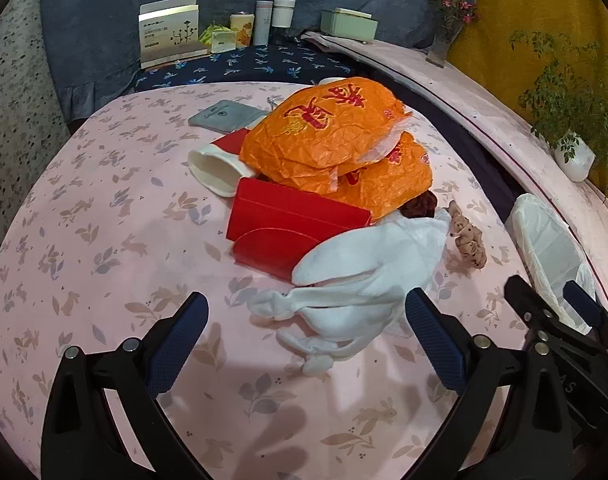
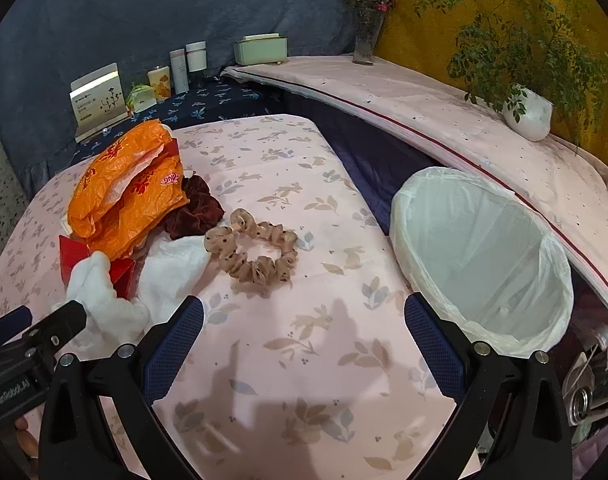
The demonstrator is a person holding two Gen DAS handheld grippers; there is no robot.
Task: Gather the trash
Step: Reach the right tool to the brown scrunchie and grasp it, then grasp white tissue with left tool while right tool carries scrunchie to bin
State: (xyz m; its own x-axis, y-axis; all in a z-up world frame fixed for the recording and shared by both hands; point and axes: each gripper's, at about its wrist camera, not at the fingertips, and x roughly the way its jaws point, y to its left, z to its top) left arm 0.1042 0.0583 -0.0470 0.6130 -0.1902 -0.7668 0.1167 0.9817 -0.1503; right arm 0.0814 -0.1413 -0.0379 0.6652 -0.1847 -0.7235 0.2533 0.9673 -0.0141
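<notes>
Two crumpled orange wrappers (image 1: 336, 140) (image 2: 123, 196) lie piled on red envelopes (image 1: 287, 224) on the pink bed sheet (image 1: 115, 240). A white cloth (image 1: 364, 276) (image 2: 103, 296) lies in front of them. A bin with a white liner (image 2: 484, 256) (image 1: 552, 256) stands off the bed's right edge. My left gripper (image 1: 308, 336) is open and empty, just short of the white cloth. My right gripper (image 2: 304, 336) is open and empty above the sheet, left of the bin, with the beige scrunchie (image 2: 255, 248) ahead of it.
A dark red scrunchie (image 2: 195, 208) lies beside the wrappers. A white cup (image 1: 215, 168) and a grey pouch (image 1: 223, 112) lie behind the pile. Boxes and bottles (image 1: 259, 24) stand at the back. A pink shelf (image 2: 444, 120) with potted plants (image 2: 524, 108) runs along the right.
</notes>
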